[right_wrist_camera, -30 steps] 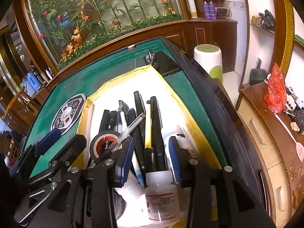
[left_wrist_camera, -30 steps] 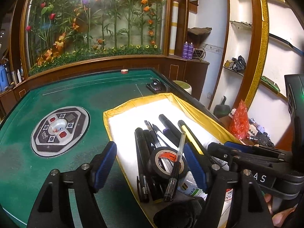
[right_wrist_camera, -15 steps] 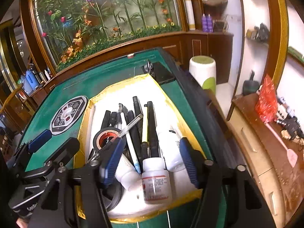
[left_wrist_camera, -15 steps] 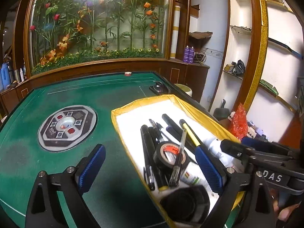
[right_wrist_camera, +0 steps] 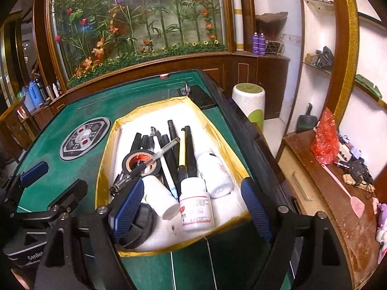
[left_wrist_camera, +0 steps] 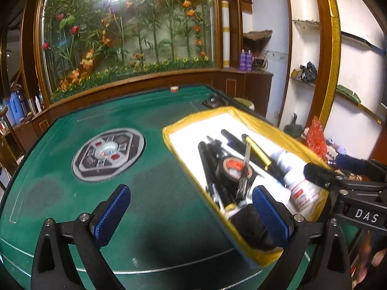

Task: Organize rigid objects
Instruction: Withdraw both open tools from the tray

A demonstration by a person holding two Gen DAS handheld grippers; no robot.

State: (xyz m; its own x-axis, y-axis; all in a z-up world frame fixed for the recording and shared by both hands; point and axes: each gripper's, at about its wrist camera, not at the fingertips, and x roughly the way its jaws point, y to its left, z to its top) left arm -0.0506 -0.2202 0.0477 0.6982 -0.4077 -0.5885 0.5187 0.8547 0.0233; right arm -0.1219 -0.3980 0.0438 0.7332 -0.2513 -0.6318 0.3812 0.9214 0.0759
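Matt green felt covers the table (right_wrist_camera: 72, 181); the tray (right_wrist_camera: 104, 169) has glossy yellow walls; white plastic bottles (right_wrist_camera: 197, 207) look smooth.

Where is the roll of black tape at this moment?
In both wrist views the roll of black tape lies inside the yellow-rimmed tray, toward its left side on the black pens, with a clear pen resting across it.

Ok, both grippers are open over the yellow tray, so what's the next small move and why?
Probably draw both grippers back and stop. The left gripper and right gripper have just been opening, with nothing clamped between the pads. The pens, tape roll and white bottles already lie inside the yellow tray, and no loose item shows on the green table.
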